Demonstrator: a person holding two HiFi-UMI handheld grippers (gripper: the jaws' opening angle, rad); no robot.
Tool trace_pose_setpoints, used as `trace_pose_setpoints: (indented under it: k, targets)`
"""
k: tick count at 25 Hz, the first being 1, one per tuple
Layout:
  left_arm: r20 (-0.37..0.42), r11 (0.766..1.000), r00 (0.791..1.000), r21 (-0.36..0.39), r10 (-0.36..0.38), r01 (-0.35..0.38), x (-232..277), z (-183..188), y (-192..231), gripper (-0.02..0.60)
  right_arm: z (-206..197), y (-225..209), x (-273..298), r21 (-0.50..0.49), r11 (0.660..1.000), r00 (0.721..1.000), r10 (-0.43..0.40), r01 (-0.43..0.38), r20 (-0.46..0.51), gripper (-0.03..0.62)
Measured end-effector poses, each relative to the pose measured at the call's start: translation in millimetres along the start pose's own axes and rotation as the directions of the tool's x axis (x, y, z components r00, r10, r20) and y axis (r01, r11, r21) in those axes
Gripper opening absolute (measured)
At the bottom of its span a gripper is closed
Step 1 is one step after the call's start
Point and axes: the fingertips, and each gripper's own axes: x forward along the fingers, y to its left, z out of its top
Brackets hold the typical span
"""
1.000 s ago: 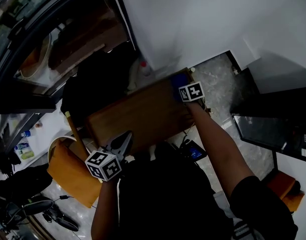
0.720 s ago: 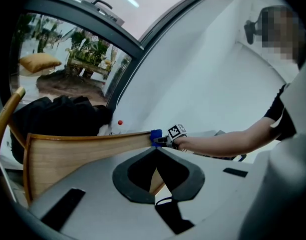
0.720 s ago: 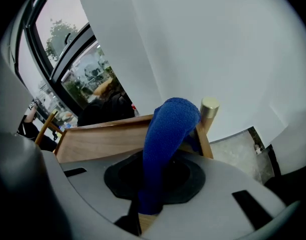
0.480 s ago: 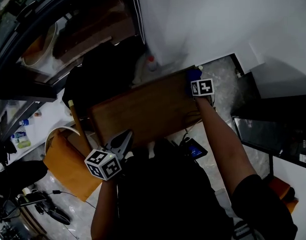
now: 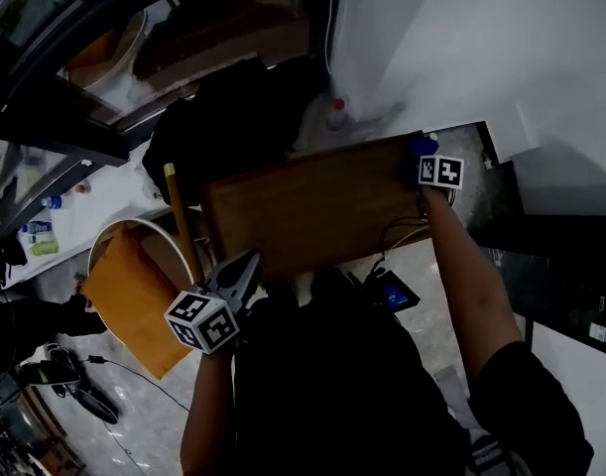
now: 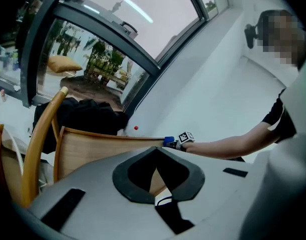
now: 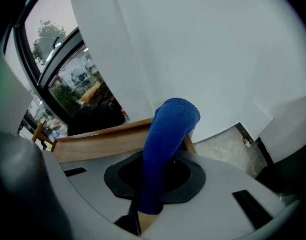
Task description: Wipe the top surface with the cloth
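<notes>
Holding: our right claw (image 5: 426,162) pinches the blue cloth (image 7: 170,124) at the wooden desk's (image 5: 303,216) far right corner; left claw (image 5: 241,274) pressed together, empty. We advise flat, overlapping strokes across the top.

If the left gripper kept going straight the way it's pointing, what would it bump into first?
Probably the wooden table top, at its near edge: the left gripper has its shut jaws aimed right at it. Depth is hard to judge.
</notes>
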Motion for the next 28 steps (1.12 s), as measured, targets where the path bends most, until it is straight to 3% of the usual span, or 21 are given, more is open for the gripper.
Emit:
trace_pose_setpoints:
  k: [3,7,11,15,22,25,28]
  targets:
    - [-0.001,1.000,1.000,-0.004,-0.014,0.014,-16.9,-2.3,11.1,0.011,2.6,44.8,-13.3,-0.015,0.997,0.995,0.082,-0.081,0.063,0.071]
    - [0.008,0.999,0.999,0.002,-0.036,0.036,-39.5,4.6,25.0,0.011,-13.1,157.2,-24.6,-0.035,0.968,0.963,0.251,-0.249,0.098,0.071]
    - [0.020,0.999,0.999,0.016,-0.044,0.044,-66.0,8.9,40.8,0.011,-40.5,283.7,-25.7,-0.052,0.902,0.901,0.431,-0.429,0.055,0.071]
    - [0.027,0.999,0.999,0.012,-0.042,0.042,-86.7,8.6,57.2,0.011,-68.9,389.3,-21.3,-0.087,0.828,0.832,0.555,-0.554,-0.018,0.071]
    - [0.009,1.000,1.000,0.000,-0.005,0.005,-122.3,-5.1,87.1,0.010,-138.4,517.8,-4.4,-0.186,0.724,0.747,0.629,-0.664,-0.215,0.071]
    - [-0.006,1.000,1.000,-0.030,0.004,-0.004,-130.7,-16.2,96.2,0.011,-158.0,542.5,8.4,-0.182,0.690,0.710,0.652,-0.701,-0.266,0.071]
    - [-0.015,0.999,1.000,-0.043,0.000,-0.001,-135.2,-25.4,98.7,0.011,-173.6,552.4,17.5,-0.238,0.663,0.702,0.638,-0.710,-0.317,0.071]
